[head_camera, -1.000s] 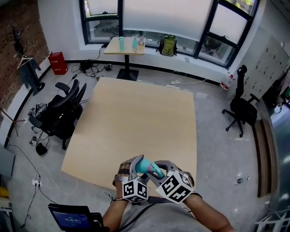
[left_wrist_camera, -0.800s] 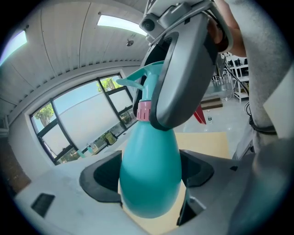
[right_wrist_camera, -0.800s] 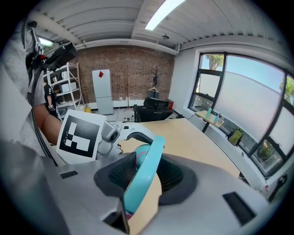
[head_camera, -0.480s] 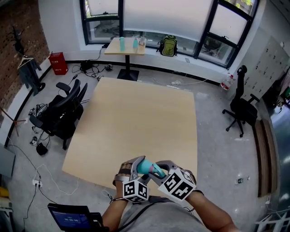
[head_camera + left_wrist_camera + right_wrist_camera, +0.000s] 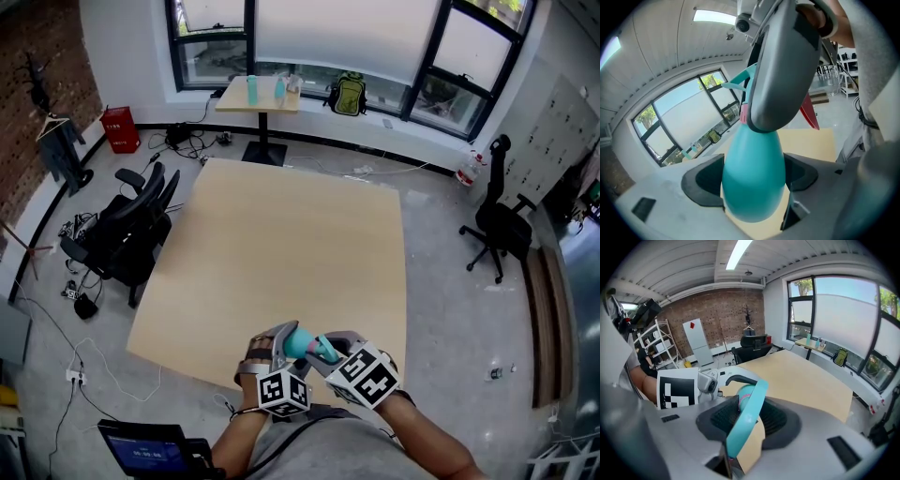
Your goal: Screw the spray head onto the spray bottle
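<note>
A teal spray bottle [image 5: 298,344] is held over the near edge of the wooden table [image 5: 281,234]. My left gripper [image 5: 275,349] is shut on its round body [image 5: 752,183], which fills the gap between the two dark pads. The teal spray head [image 5: 744,423], with a pink collar [image 5: 744,113] and a red trigger [image 5: 809,110], sits on top of the bottle. My right gripper [image 5: 328,349] is shut on that spray head, with its grey body [image 5: 783,70] right above the bottle. In the right gripper view the left gripper [image 5: 682,386] shows just behind the head.
A black office chair [image 5: 127,234] stands left of the table and another [image 5: 497,220] at the right. A small table [image 5: 261,96] with bottles and a green backpack [image 5: 348,94] are at the far window. A laptop [image 5: 150,450] sits at the lower left.
The right gripper's marker cube has shifted and turned slightly at the spray head. The bottle and the left gripper stay in place.
</note>
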Tool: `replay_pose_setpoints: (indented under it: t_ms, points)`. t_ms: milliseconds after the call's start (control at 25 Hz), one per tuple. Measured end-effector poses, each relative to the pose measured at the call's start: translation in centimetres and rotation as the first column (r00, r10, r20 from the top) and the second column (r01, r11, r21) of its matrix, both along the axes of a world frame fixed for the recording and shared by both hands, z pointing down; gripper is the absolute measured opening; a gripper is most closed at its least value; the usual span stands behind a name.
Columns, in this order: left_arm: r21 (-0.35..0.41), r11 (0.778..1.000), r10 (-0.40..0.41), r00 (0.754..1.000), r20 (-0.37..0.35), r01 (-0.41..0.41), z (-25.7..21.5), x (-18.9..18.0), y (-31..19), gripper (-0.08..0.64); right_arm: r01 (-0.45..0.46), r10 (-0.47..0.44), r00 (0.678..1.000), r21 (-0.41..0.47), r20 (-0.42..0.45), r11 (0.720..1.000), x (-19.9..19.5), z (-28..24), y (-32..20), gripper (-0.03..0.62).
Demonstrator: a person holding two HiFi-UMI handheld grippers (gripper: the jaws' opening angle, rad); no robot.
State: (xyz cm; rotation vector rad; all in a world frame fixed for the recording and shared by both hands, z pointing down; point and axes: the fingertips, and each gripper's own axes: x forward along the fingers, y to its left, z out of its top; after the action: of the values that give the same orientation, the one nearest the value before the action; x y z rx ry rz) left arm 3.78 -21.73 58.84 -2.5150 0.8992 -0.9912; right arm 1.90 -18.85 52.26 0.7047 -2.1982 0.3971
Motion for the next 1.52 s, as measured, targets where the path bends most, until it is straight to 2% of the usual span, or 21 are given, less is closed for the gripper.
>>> replay_pose_setpoints:
  t_ms: [400,560,720,800,1000,1040,1080,1120,1160,1240,1280,1320,1400,1440,1520]
  points:
    - [-0.011,0.998,0.056,0.998,-0.022,-0.056,0.2,0.3,1.0,0.356,0.048,-0.048,0.999,0.038,0.011,0.998,0.1,0.1,0.8,0.138]
    - [-0.019,0.996,0.082,0.995,-0.05,-0.083,-0.3,1.2,1.4,0.356,0.152,-0.153,0.988,0.056,0.001,0.987,0.3,-0.5,1.7,0.141]
    - [-0.041,0.988,0.141,0.982,-0.125,-0.148,-1.5,3.5,2.5,0.356,0.296,-0.297,0.955,0.059,0.014,0.953,1.6,-2.7,3.5,0.21]
    - [-0.063,0.98,0.175,0.971,-0.165,-0.187,-1.9,4.1,3.0,0.356,0.363,-0.363,0.932,0.081,-0.011,0.928,2.2,-4.2,3.9,0.218]
    - [-0.101,0.953,0.258,0.941,-0.217,-0.285,-2.5,5.1,4.0,0.356,0.536,-0.524,0.844,0.116,-0.116,0.836,3.9,-7.8,4.6,0.218]
    - [-0.106,0.948,0.27,0.936,-0.227,-0.299,-2.6,5.2,4.2,0.356,0.577,-0.561,0.815,0.115,-0.145,0.809,4.2,-8.2,4.9,0.218]
    - [-0.111,0.943,0.282,0.93,-0.237,-0.314,-2.6,5.3,4.5,0.356,0.63,-0.606,0.774,0.119,-0.186,0.768,4.5,-8.5,5.2,0.218]
    - [-0.114,0.937,0.296,0.924,-0.243,-0.33,-2.7,5.5,4.7,0.356,0.693,-0.655,0.715,0.123,-0.246,0.71,5.0,-8.7,5.5,0.218]
    - [-0.118,0.93,0.313,0.918,-0.244,-0.348,-2.7,5.7,5.0,0.356,0.762,-0.7,0.636,0.124,-0.325,0.636,5.6,-8.7,5.7,0.216]
    - [-0.129,0.915,0.346,0.907,-0.24,-0.383,-2.4,6.0,5.5,0.356,0.884,-0.745,0.441,0.097,-0.5,0.458,7.1,-8.3,5.6,0.216]
    - [-0.135,0.908,0.357,0.901,-0.245,-0.397,-2.4,6.2,5.7,0.356,0.92,-0.75,0.359,0.075,-0.555,0.385,7.7,-8.2,5.6,0.217]
    - [-0.142,0.902,0.364,0.895,-0.257,-0.408,-2.4,6.3,5.9,0.356,0.939,-0.756,0.312,0.067,-0.576,0.336,8.0,-8.5,5.6,0.216]
    - [-0.154,0.892,0.373,0.884,-0.283,-0.426,-2.6,6.5,6.2,0.356,0.959,-0.769,0.271,0.092,-0.579,0.268,7.6,-9.6,5.7,0.216]
    - [-0.158,0.886,0.38,0.877,-0.293,-0.437,-2.7,6.6,6.4,0.356,0.971,-0.766,0.232,0.1,-0.6,0.217,7.4,-9.9,5.8,0.218]
    - [-0.17,0.87,0.399,0.864,-0.306,-0.462,-2.8,6.8,6.8,0.356,0.994,-0.73,0.105,0.061,-0.675,0.086,7.3,-9.5,6.1,0.218]
